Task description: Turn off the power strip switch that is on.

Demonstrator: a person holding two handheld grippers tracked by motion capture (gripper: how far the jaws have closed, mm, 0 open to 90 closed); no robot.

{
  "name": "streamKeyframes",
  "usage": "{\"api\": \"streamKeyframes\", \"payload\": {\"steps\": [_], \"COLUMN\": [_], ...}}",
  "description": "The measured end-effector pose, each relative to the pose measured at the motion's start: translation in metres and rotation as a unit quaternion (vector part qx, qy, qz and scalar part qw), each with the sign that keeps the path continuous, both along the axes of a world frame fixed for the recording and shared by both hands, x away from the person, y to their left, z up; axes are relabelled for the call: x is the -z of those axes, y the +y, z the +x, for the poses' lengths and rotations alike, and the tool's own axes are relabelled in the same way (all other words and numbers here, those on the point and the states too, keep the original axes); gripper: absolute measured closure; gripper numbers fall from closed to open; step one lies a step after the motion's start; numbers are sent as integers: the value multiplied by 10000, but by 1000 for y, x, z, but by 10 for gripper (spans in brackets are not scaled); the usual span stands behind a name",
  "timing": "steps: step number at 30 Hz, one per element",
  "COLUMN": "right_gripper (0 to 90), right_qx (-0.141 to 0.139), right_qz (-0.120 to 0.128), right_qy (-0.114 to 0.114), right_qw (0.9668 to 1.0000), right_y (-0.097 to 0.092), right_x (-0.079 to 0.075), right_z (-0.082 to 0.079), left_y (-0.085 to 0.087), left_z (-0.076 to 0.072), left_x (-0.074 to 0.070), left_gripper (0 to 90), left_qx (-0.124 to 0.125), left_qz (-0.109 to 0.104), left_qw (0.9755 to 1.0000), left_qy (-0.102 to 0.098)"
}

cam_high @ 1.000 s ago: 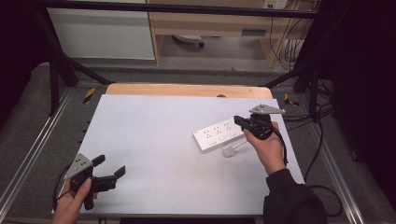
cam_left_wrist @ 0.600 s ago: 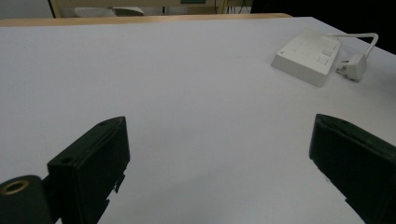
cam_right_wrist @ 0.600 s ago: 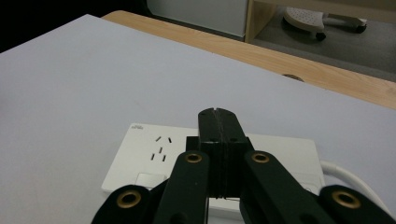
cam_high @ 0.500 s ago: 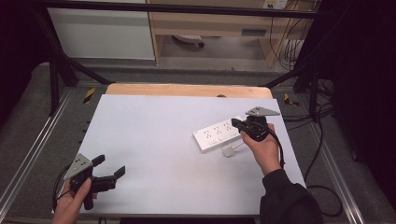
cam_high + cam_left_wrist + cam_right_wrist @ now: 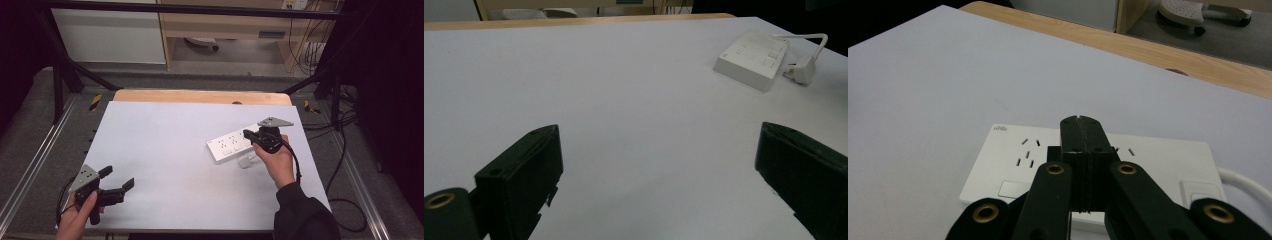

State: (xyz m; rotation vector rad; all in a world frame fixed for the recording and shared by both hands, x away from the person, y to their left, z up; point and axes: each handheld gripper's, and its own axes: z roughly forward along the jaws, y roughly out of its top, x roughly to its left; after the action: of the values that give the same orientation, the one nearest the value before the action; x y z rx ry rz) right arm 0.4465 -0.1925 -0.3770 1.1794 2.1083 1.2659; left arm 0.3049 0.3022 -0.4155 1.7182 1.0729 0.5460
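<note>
Right gripper (image 5: 248, 134) has shifted slightly since earlier frame, now w/ jaws pressed together, nothing between, tips over the strip (image 5: 231, 144). Strip lies flat on table (image 5: 165, 145), right half, its plug (image 5: 246, 161) just beside it, nearer the person. Left gripper (image 5: 119, 179) unmoved at near-left corner, jaws wide apart, empty.

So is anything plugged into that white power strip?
No. The power strip has empty sockets wherever visible, and its own plug lies loose on the table beside it.
</note>
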Motion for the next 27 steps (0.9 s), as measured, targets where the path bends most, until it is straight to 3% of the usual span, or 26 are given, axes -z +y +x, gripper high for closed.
{"api": "streamKeyframes", "payload": {"steps": [15, 27], "right_gripper": [900, 900], "right_qx": [92, 109], "right_qz": [138, -13], "right_qy": [142, 314], "right_qw": [9998, 9994], "right_y": [2, 7], "right_x": [20, 39], "right_z": [-8, -6], "left_y": [-1, -4], "left_z": [0, 0], "left_x": [0, 0], "left_gripper": [50, 51], "left_qx": [-4, 84], "left_qz": [6, 120], "left_qw": [10000, 9999], "left_qy": [19, 11]}}
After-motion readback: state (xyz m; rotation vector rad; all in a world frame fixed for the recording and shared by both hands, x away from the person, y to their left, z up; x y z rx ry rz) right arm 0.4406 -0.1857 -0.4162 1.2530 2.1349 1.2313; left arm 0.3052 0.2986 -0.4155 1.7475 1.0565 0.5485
